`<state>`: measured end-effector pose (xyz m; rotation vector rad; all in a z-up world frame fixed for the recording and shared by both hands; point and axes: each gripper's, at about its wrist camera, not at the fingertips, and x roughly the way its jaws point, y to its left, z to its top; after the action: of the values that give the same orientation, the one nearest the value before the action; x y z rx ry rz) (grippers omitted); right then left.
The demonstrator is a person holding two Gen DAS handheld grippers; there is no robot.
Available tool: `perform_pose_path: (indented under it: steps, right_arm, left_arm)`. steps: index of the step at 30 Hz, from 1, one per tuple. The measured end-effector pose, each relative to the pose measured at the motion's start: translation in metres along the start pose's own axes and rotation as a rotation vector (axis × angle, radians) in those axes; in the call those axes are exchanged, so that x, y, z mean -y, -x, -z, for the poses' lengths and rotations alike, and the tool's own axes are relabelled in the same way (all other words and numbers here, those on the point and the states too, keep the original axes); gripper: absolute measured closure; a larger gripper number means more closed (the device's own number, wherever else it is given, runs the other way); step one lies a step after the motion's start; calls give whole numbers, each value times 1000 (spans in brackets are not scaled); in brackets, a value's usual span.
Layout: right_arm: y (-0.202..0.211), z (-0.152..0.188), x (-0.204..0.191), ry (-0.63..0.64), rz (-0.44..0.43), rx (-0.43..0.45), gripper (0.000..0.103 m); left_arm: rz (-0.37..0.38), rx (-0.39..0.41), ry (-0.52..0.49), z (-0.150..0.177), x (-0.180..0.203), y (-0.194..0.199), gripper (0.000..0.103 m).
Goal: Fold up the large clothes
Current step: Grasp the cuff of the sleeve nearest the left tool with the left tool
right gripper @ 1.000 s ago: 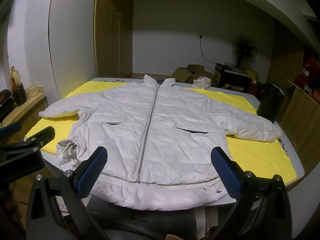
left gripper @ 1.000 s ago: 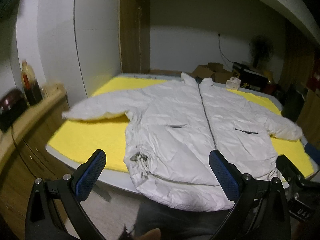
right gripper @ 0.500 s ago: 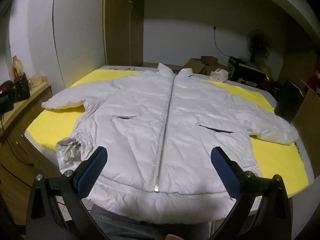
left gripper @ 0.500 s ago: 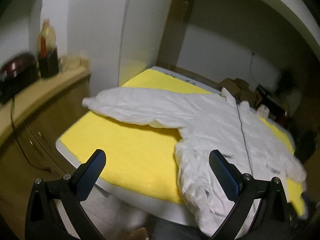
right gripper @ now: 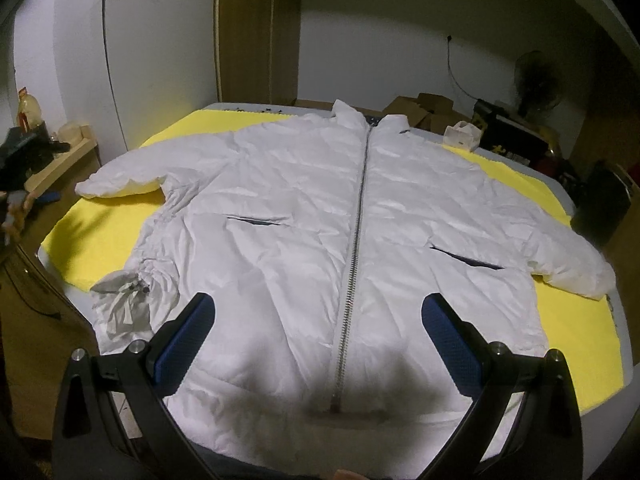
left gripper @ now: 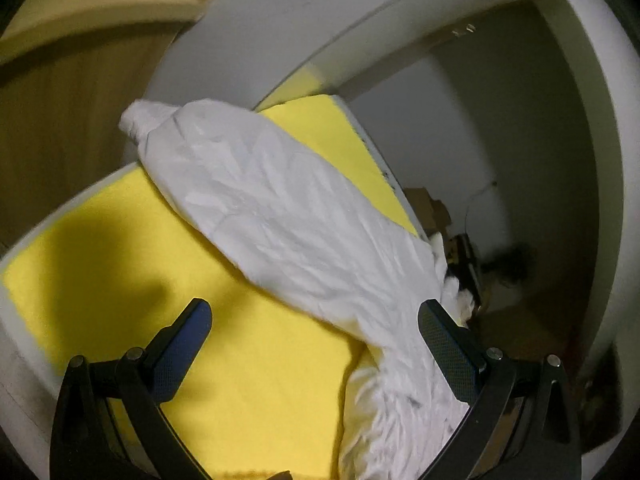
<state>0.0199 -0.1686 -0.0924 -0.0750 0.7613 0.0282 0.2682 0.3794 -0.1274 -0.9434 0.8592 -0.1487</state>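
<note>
The left gripper (left gripper: 314, 330) tilts sideways, jaws spread wide. The right gripper (right gripper: 318, 326) sits level, jaws likewise apart.

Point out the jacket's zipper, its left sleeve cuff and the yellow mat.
zipper (right gripper: 356, 236), right wrist view, middle of the metal teeth.
left sleeve cuff (left gripper: 140, 120), left wrist view, bunched end of the sleeve.
yellow mat (left gripper: 248, 364), left wrist view, bare patch beside the sleeve.
</note>
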Motion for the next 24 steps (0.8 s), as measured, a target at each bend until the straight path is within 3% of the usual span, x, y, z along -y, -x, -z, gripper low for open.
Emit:
perform_pose_path:
  steps: [2, 5, 7, 12, 17, 24]
  right_arm:
    - [-5, -2, -2, 5, 0, -7, 0]
    - [-13, -4, -3, 10, -3, -18, 0]
    - [-16, -5, -3, 12, -1, -26, 0]
    - [-20, -6, 3, 9, 15, -29, 0]
    - [-23, -8, 10, 1, 31, -33, 0]
    - [-25, -8, 11, 10, 24, -36, 0]
  left_arm:
    - [20, -4, 58, -7, -11, -16, 0]
    - [114, -38, 173, -13, -22, -44, 1]
    - [125, -42, 245, -12, -31, -58, 1]
    - [139, 45, 360, -13, -54, -73, 1]
    - [92, 155, 408, -22, -71, -70, 1]
    - [129, 206, 435, -38, -82, -74, 2]
